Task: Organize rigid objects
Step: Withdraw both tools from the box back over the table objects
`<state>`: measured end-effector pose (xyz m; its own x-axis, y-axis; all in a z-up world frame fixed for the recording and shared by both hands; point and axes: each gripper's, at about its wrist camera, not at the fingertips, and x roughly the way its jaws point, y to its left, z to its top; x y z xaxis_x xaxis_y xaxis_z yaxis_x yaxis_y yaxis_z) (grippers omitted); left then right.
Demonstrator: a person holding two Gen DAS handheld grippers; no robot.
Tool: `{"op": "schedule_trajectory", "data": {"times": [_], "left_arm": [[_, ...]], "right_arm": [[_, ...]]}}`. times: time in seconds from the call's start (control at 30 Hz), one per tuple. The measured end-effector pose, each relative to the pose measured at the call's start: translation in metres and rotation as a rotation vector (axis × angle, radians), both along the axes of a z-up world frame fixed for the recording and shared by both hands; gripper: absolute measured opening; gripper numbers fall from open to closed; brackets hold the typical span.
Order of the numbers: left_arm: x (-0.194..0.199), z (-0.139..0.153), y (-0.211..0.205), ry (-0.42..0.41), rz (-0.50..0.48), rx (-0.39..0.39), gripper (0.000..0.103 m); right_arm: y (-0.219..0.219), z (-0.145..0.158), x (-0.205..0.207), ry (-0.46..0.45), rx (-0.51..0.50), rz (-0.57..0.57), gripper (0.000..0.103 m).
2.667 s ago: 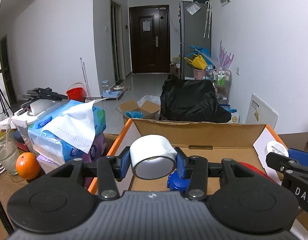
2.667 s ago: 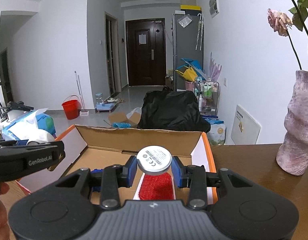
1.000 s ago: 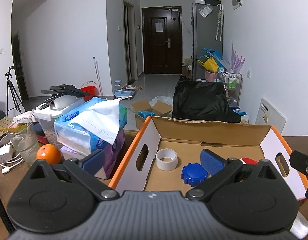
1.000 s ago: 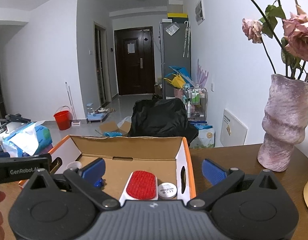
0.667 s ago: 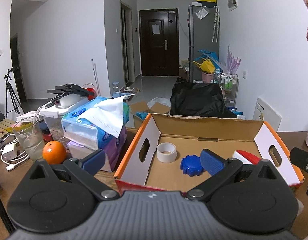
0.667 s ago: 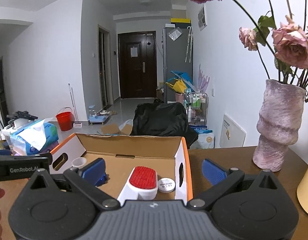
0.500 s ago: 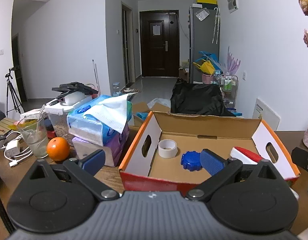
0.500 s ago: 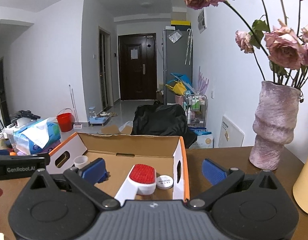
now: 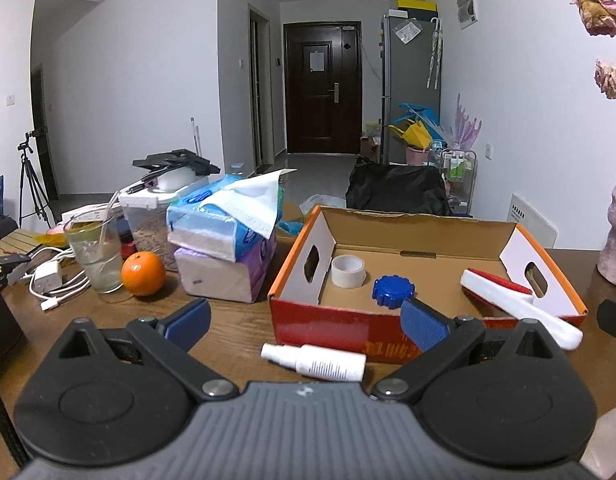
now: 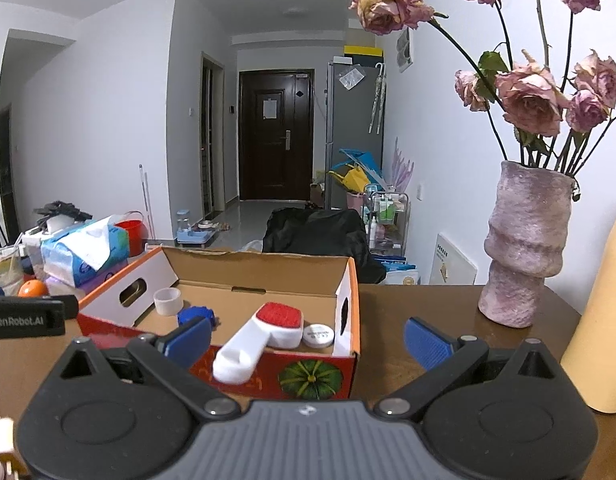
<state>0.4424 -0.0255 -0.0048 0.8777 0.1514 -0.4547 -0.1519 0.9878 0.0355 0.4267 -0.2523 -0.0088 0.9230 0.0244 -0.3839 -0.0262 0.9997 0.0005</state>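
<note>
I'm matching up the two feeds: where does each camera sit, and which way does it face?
Left wrist: on the left claw, open, facing the orange-edged cardboard box and white spray bottle; the other claw shows at right.
Right wrist: on the right claw, open, facing the box's right end and pink textured vase.
Shared: box, white tape roll, red-and-white brush.

Matt cardboard box (image 9: pixel 407 236) on a glossy wooden table (image 9: pixel 236 320).
</note>
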Motion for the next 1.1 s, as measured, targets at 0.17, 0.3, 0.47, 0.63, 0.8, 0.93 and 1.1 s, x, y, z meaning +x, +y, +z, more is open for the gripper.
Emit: {"op": "schedule_trajectory", "data": {"times": [0.17,0.3,0.47,0.63,0.8,0.93,1.1], "left_arm": [[-0.016,-0.004,0.003,0.006,0.004,0.006,0.103],[-0.029,-0.007,0.004,0.007,0.006,0.009,0.103],[-0.047,-0.010,0.007,0.010,0.001,0.004,0.103],[-0.064,-0.013,0.006,0.016,-0.003,0.014,0.103],[-0.082,-0.017,0.007,0.021,-0.011,0.012,0.103],[-0.095,-0.021,0.007,0.029,-0.015,0.010,0.103],[-0.110,-0.029,0.006,0.039,-0.027,0.011,0.103]], "right_arm": [[0.000,-0.005,-0.018,0.002,-0.012,0.005,0.103],[-0.001,-0.008,-0.032,0.006,-0.017,0.008,0.103],[-0.002,-0.013,-0.048,0.010,-0.023,0.010,0.103],[-0.005,-0.015,-0.062,0.008,-0.016,0.001,0.103],[-0.007,-0.018,-0.077,0.006,-0.014,0.001,0.103],[-0.009,-0.023,-0.087,0.013,-0.019,-0.003,0.103],[-0.014,-0.028,-0.098,0.026,-0.012,-0.009,0.103]]}}
